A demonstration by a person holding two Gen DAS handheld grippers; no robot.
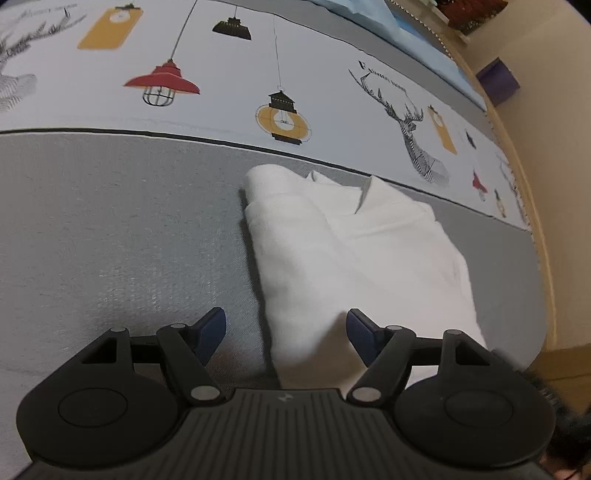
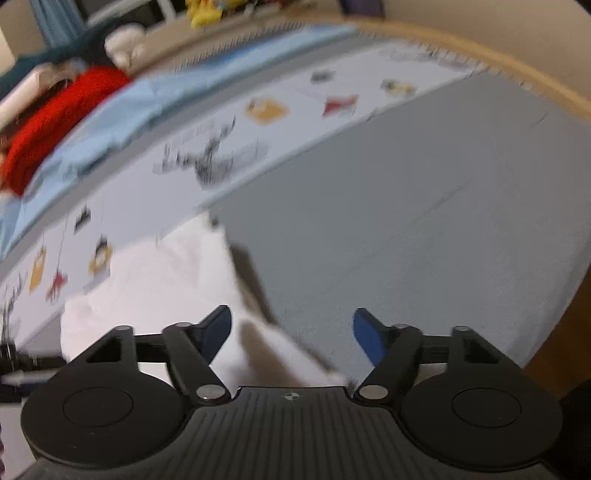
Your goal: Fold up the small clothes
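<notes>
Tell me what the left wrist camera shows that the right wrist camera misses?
Only the left view shows the white garment's collar and the red lamp print sharply, plus a purple box. Only the right view shows a red cloth and yellow toy. Both show the garment on the grey sheet, the deer print, and an open hand-held gripper: left, right.
</notes>
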